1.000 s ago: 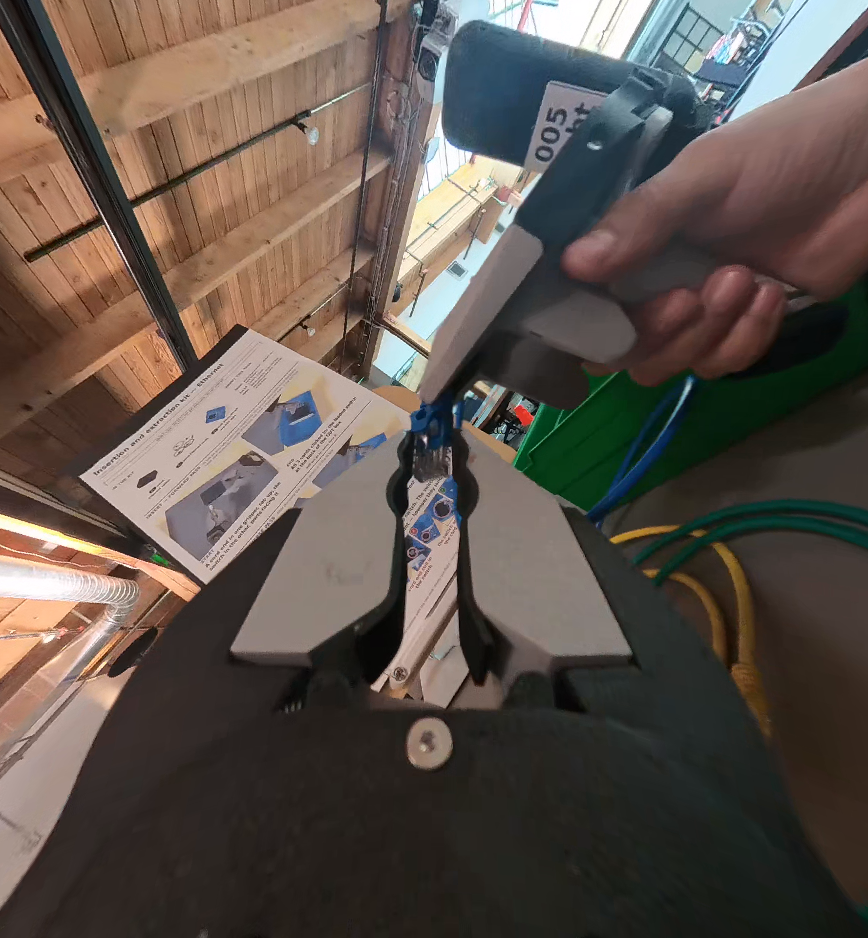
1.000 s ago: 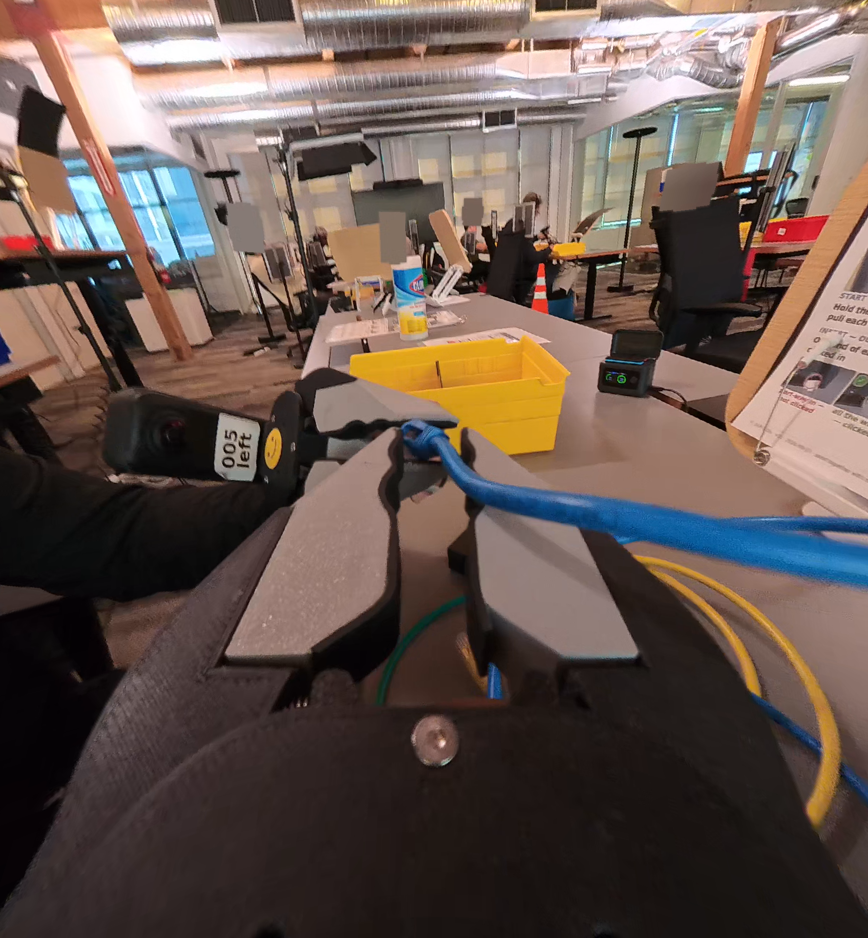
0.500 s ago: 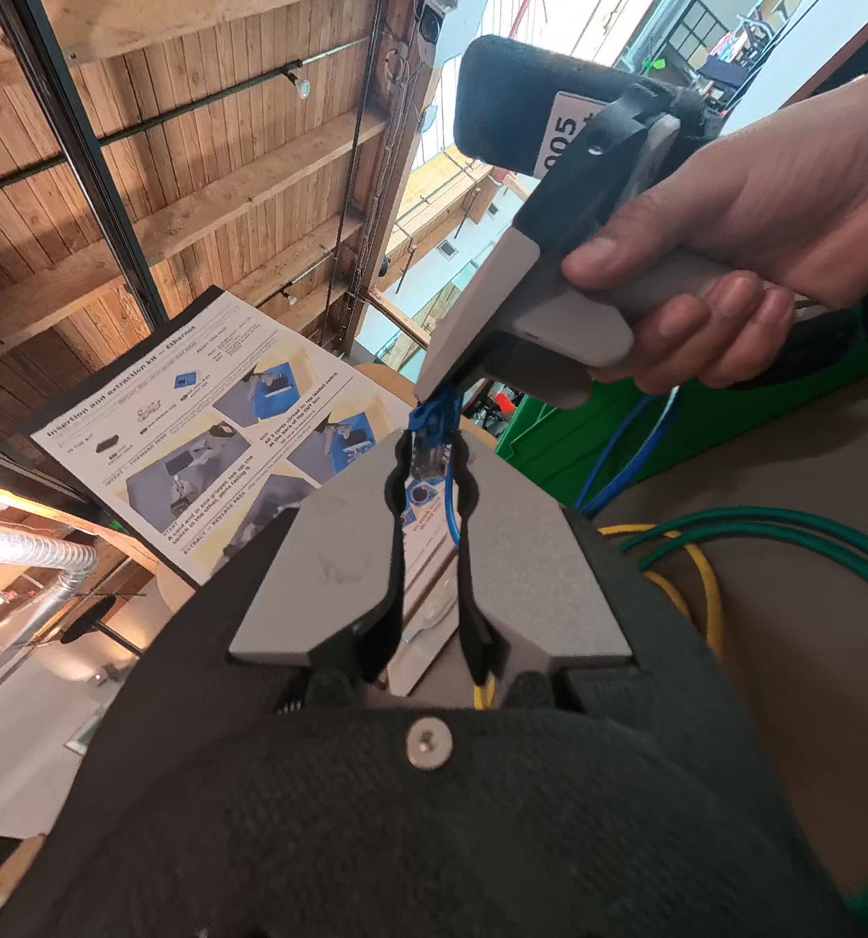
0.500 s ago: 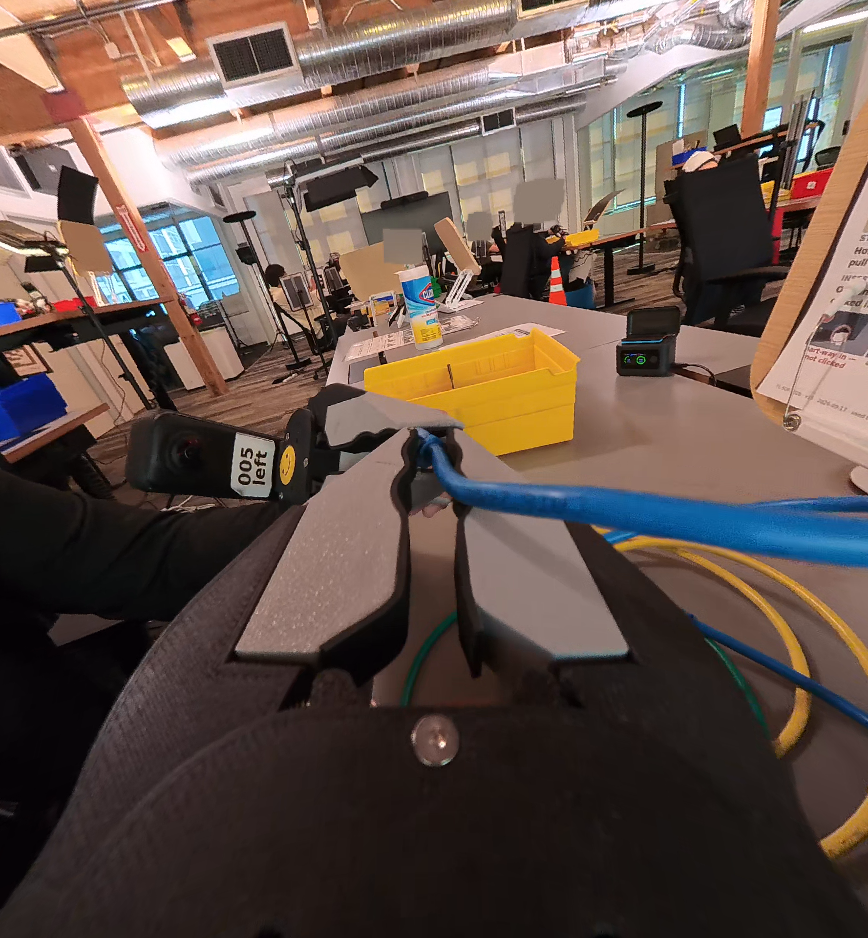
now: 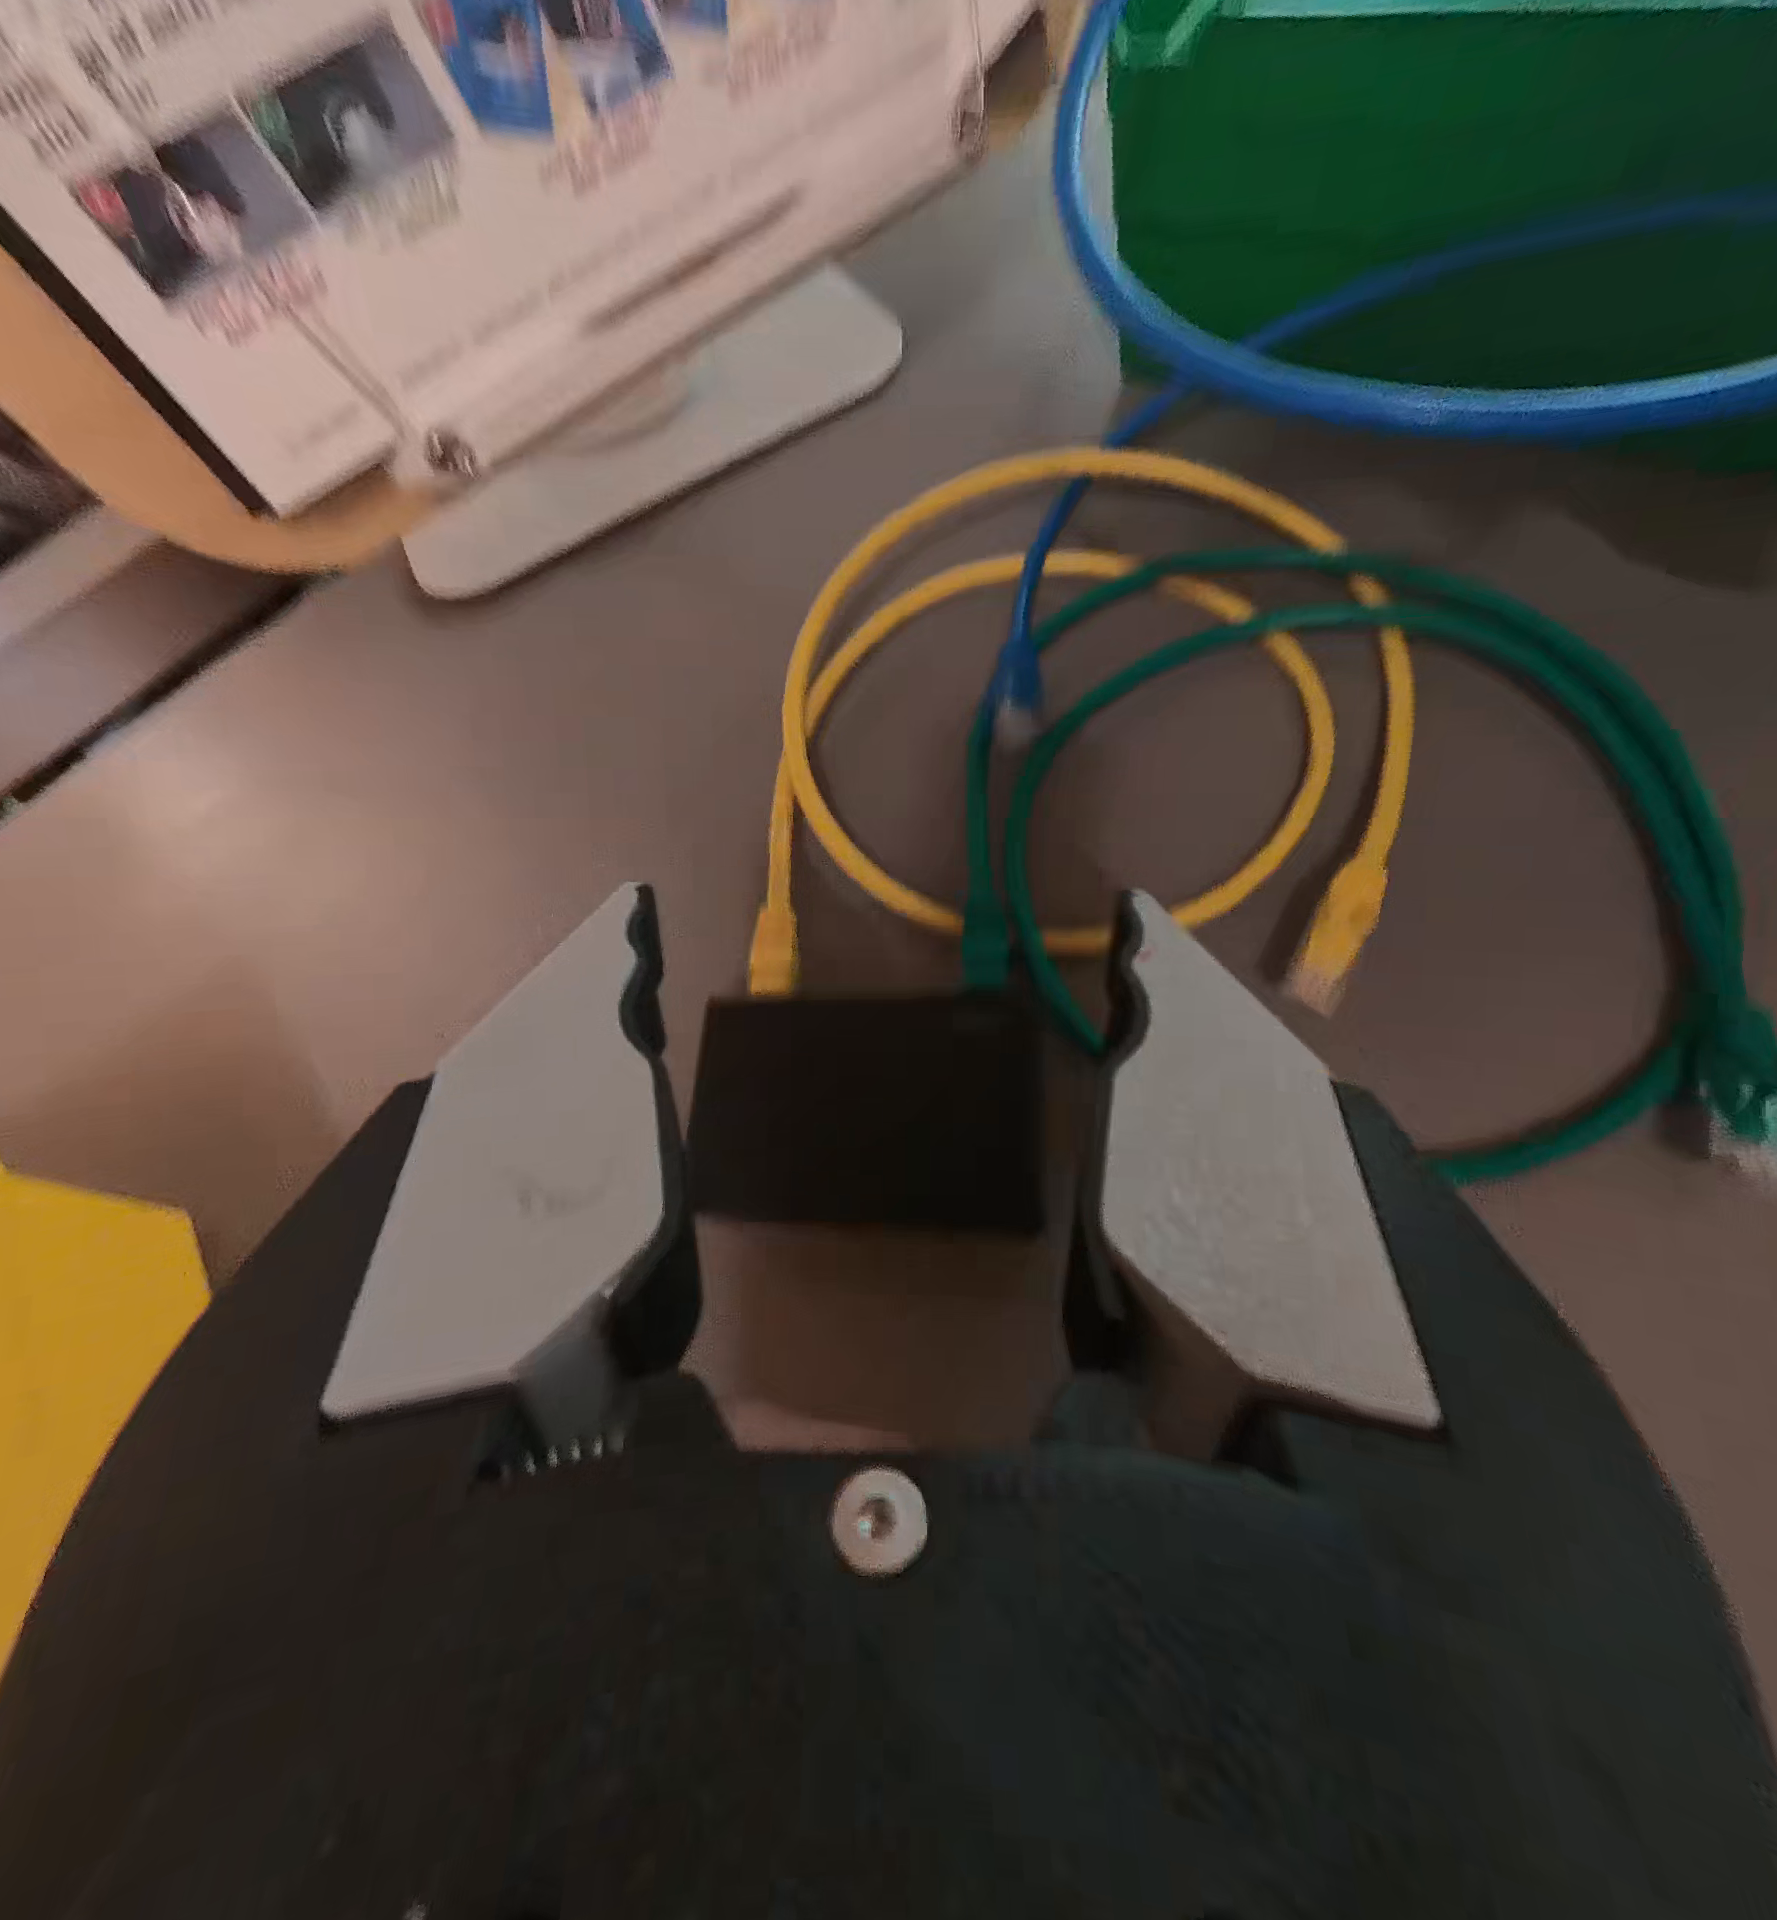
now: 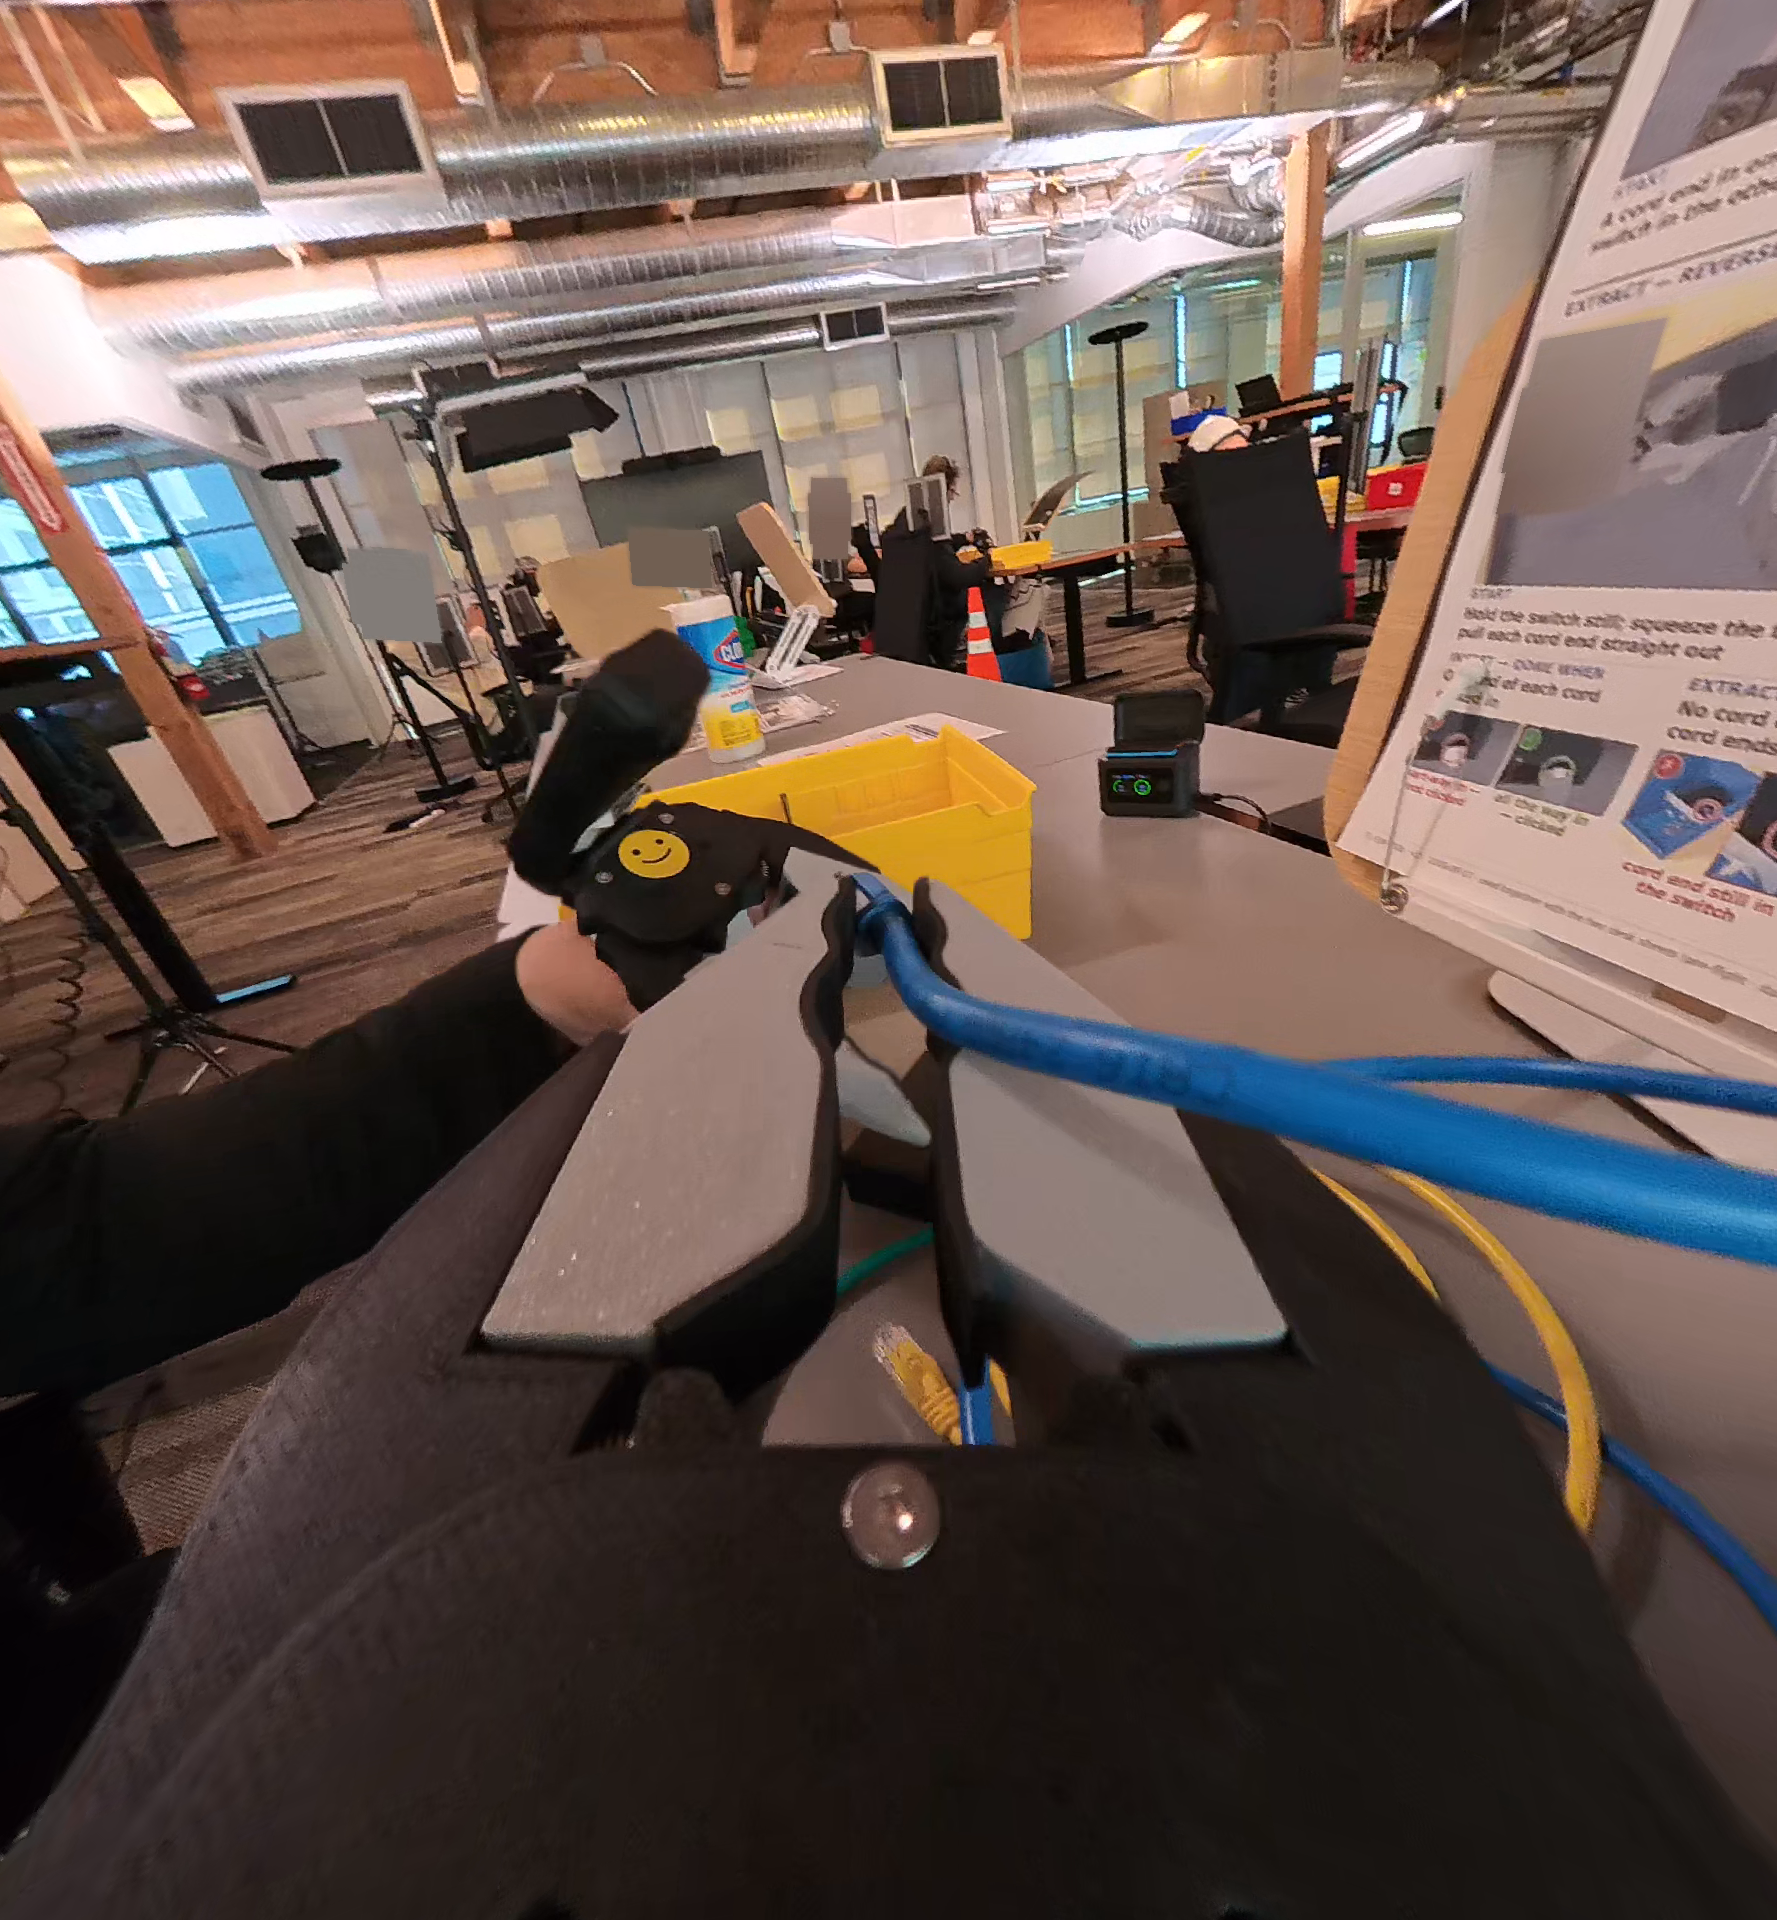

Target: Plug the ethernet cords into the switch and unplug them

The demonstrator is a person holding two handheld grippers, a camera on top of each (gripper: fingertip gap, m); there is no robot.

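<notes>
left tool (image 5: 882, 982) wide open around black switch (image 5: 868, 1112); right tool (image 6: 882, 920) clamped on blue cord (image 6: 1279, 1101); printed sheet (image 6: 1673, 582) nearby

Printed instruction sheet (image 6: 1642, 582); labelled wipes canister (image 6: 723, 686).

L cam looks down, R cam level – both see yellow cord (image 5: 1367, 748).

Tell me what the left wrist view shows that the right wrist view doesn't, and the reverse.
Left wrist view only: the black switch between the open left gripper fingers, a yellow and a green plug at its far edge, and a green bin.

Right wrist view only: the right gripper shut on the blue cord end, and the office behind.

Both: the yellow cord, yellow bin and instruction sheet.
</notes>
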